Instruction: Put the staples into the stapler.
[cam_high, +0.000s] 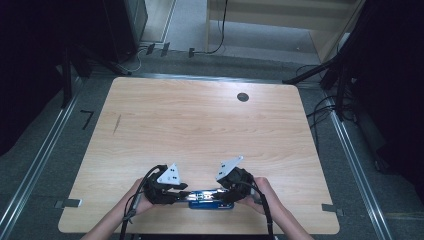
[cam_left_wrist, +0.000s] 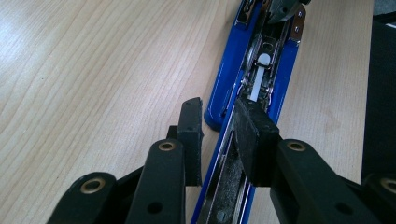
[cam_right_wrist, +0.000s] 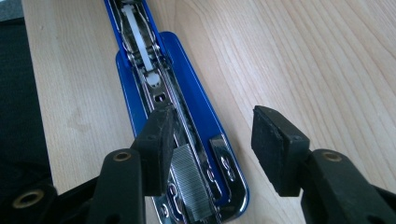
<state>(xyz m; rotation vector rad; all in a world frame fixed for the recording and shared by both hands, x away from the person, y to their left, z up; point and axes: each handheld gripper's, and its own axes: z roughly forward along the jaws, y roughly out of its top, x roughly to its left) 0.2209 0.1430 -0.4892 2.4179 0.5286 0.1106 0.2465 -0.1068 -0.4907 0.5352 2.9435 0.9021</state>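
Note:
A blue stapler (cam_high: 210, 198) lies swung open flat near the front edge of the wooden table (cam_high: 200, 125), between the two hands. My left gripper (cam_high: 177, 196) is at its left end. In the left gripper view my left gripper (cam_left_wrist: 219, 135) is shut on the stapler (cam_left_wrist: 224, 79), its pads pressing the blue edge and metal rail. My right gripper (cam_high: 227, 195) is at the other end. In the right gripper view my right gripper (cam_right_wrist: 212, 140) is open over the stapler (cam_right_wrist: 187, 93); one pad rests by the magazine, the other stands clear. A strip of staples (cam_right_wrist: 189, 182) lies in the magazine.
A dark round cable hole (cam_high: 243, 97) sits at the table's back right, and a short dark mark (cam_high: 116, 124) at the left. Cables and stand legs (cam_high: 320, 75) lie on the floor around the table. The front edge is right behind the stapler.

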